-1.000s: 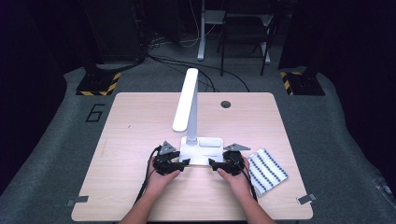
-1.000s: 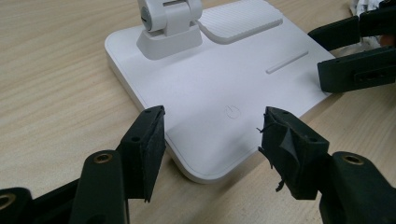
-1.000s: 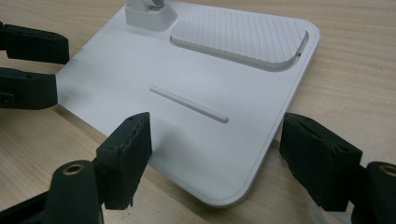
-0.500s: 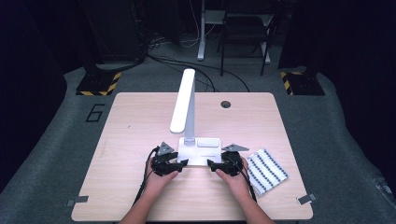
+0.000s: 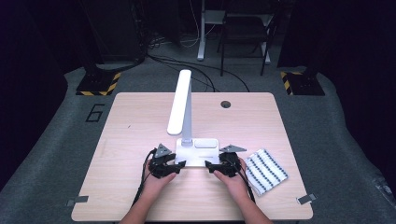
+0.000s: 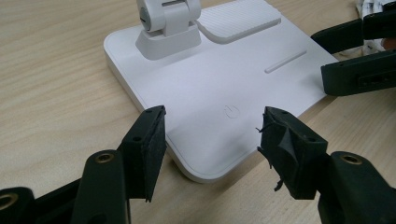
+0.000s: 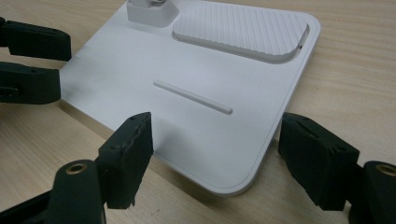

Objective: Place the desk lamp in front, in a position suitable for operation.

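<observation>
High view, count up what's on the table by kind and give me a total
Lamp: 1
Striped cloth: 1
Grippers: 2, left and right, both open at the lamp's base
Total: 4

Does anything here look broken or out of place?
One thing: the foam pad on a jaw of the left gripper is torn, with frayed edges and loose threads. The white lamp stands upright on the table, and the striped cloth lies flat.

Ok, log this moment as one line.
left gripper: open, at near-left corner of lamp base | right gripper: open, at near-right corner | lamp upright | striped cloth beside right hand
</observation>
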